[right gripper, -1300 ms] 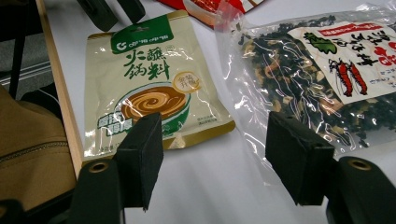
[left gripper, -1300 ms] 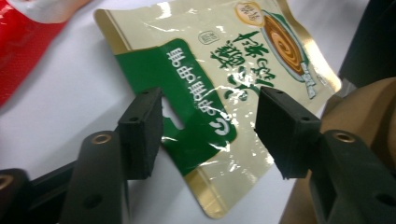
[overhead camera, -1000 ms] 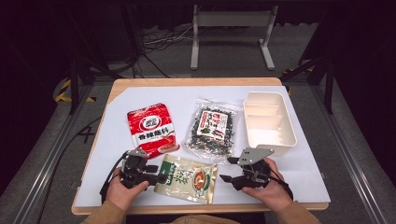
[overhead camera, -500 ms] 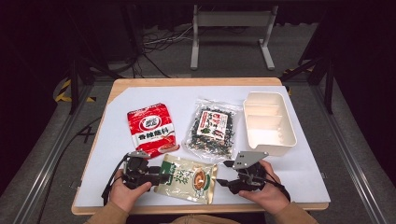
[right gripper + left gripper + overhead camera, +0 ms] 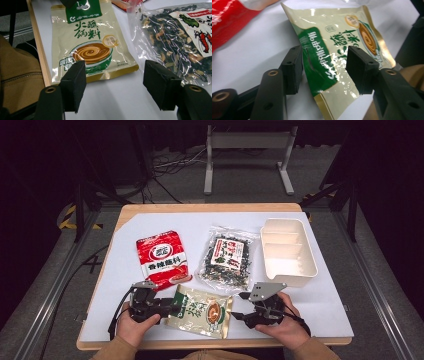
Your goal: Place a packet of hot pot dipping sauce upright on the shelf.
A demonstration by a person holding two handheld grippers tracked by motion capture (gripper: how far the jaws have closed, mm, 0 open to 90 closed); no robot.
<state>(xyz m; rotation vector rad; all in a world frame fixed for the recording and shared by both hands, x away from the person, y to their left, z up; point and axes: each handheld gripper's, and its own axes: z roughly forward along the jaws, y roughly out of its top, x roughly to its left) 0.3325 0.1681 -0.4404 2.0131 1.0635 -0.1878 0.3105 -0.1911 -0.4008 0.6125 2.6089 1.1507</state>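
1. A person sits at a desk (image 5: 320, 295) covered with a white sheet and holds a two-jaw tool in each hand, both close to the near edge.

2. The landmark is a cream and green sauce pouch (image 5: 200, 310) printed with a bowl of brown sauce. It lies flat on the desk between the two hands, near the front edge, and looks to be the thing being worked on.

3. The left tool (image 5: 324, 65) is at the pouch's left end. Its jaws are spread apart, one on each side of the green printed band, and neither presses the foil. Straddling the pouch's edge this way, it seems lined up to pinch that end.

4. The right tool (image 5: 117, 79) sits just off the pouch's right end. Its jaws are spread wide and hold nothing, with bare desk between them. It appears to be waiting to take the opposite end, perhaps so that both hands can lift or tear the pouch.

5. Behind the pouch to the left lies a red seasoning packet (image 5: 162, 257).

6. Behind the pouch to the right lies a clear bag of dried seaweed (image 5: 228, 259).

7. Further right of the pouch, beyond the seaweed bag, stands an empty white divided container (image 5: 288, 251), probably placed there to receive contents.
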